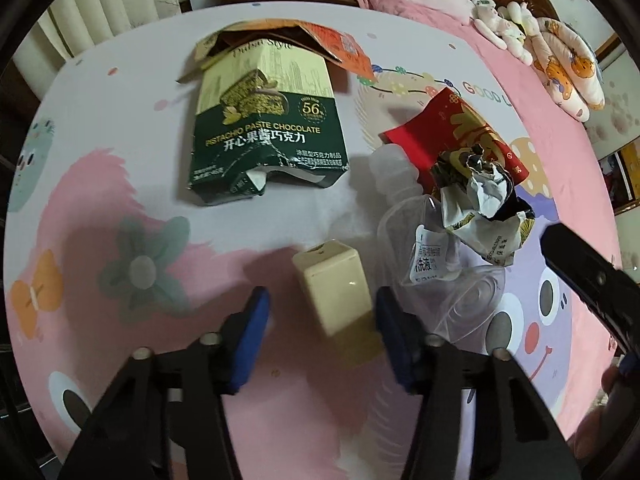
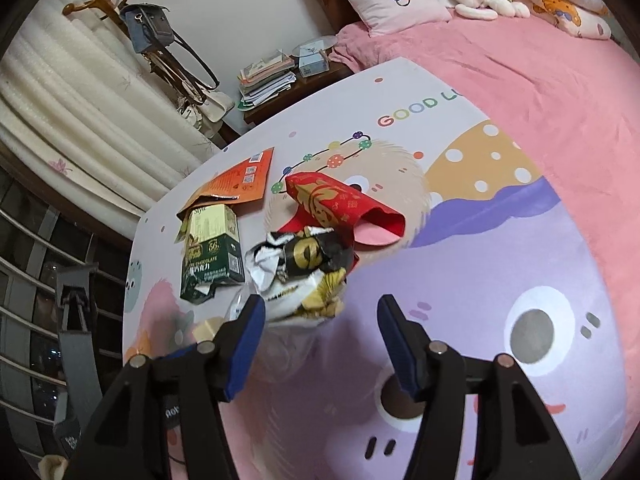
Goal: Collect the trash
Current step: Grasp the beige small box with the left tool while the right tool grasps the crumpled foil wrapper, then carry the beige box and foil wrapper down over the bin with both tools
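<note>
**Left hand-held gripper brackets small carton; right one open beside crumpled wrapper**

Surface: the trash lies on a cartoon-printed bedspread [image 1: 120, 184] on a bed, not on a worktop.

Left hand-held gripper [image 1: 322, 316]: pointed steeply down at a small cream carton [image 1: 334, 284]. The carton sits between the blue pads. The right pad appears to be at or against the carton's edge; a clear gap shows on the left. Jaws partly open, no firm grip visible. The straddle suggests the carton is the intended pick.

Right hand-held gripper [image 2: 320, 320]: jaws open, holding nothing. The crumpled black, white and gold wrapper [image 2: 304, 276] lies just ahead of its left finger, off centre. I judge it needs to shift toward the wrapper before closing.

Other trash:
- Green pistachio chocolate box [image 1: 264, 128], torn open, flat on the spread, well apart from both tools.
- Orange packet [image 2: 240, 180], partly under the box's far end.
- Red envelope [image 2: 340, 208], touching the wrapper's far side.
- Clear plastic bottle [image 1: 444, 272], lying beneath the wrapper, just beside the carton.

Risk: the bottle and wrapper overlap, so lifting one may drag the other.
</note>
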Action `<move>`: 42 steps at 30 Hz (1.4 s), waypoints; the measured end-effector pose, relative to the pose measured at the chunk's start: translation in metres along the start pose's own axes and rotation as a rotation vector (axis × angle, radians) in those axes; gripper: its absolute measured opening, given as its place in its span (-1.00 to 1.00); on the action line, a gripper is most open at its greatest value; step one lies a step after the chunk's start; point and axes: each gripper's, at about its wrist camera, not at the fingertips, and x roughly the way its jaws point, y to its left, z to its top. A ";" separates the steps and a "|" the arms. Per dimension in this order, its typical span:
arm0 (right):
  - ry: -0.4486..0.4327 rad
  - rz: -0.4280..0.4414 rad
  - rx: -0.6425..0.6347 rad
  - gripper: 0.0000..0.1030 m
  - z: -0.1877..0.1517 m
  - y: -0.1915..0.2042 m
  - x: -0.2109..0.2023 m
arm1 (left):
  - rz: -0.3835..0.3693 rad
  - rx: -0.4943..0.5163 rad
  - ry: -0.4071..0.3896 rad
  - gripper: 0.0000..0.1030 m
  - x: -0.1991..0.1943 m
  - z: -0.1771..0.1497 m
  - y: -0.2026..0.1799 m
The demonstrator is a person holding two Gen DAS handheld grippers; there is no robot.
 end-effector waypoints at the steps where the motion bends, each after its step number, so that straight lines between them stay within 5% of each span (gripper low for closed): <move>1: 0.003 0.000 0.000 0.14 0.002 0.000 0.003 | 0.003 0.006 0.008 -0.33 0.002 0.001 0.000; 3: 0.016 0.001 0.003 0.14 0.006 0.001 0.010 | 0.018 0.018 0.024 -0.52 0.007 0.001 0.001; 12: 0.075 0.055 0.022 0.14 0.011 0.000 0.043 | 0.020 0.023 0.009 -0.54 0.003 -0.004 0.017; 18: 0.051 0.088 0.020 -0.14 0.005 0.000 0.039 | 0.017 -0.001 -0.021 -0.54 -0.009 -0.005 0.026; 30: -0.031 0.108 -0.039 -0.18 -0.011 0.003 -0.016 | 0.016 0.020 -0.107 -0.54 -0.063 -0.023 0.001; 42: -0.057 0.150 -0.124 -0.18 -0.067 -0.014 -0.098 | 0.025 0.030 -0.172 -0.54 -0.124 -0.107 -0.037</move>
